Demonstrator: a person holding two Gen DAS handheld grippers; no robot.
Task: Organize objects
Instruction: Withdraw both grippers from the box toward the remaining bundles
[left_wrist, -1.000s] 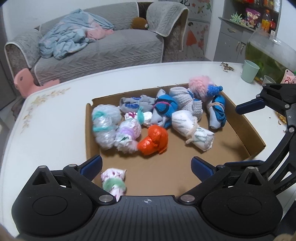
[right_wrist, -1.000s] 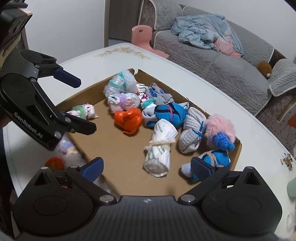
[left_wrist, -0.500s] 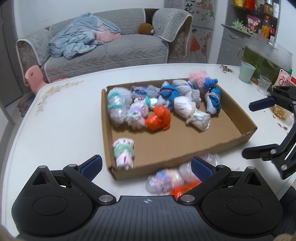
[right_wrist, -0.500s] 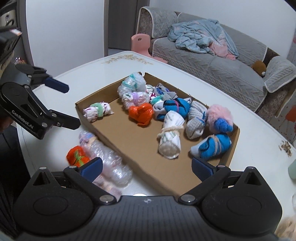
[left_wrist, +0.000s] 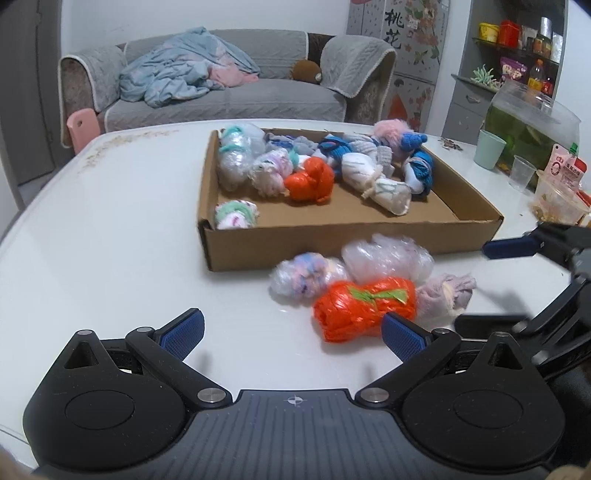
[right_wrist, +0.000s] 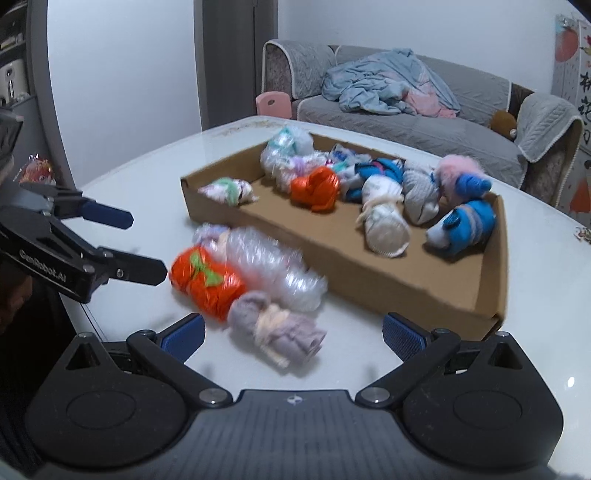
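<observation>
so, target: orange bundle on the surface, outside the box
axis: lies crosswise (roughly)
nearer: left gripper, spread, empty
right gripper: spread, empty

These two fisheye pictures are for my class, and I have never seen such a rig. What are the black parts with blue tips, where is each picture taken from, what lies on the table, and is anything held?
A person holds one hand-held gripper in each hand; each carries a camera looking forward along its two blue-padded fingers. In the left wrist view, the left gripper fills the bottom and the right gripper enters from the right. The right wrist view is the reverse, with the right gripper at the bottom.

On the white table stands a shallow brown cardboard box holding rolled sock bundles. Four bundles lie outside it: an orange plastic-wrapped bundle, a clear plastic-wrapped bundle, a pastel plastic-wrapped bundle and a lilac sock roll.

Both grippers are open and hold nothing.
</observation>
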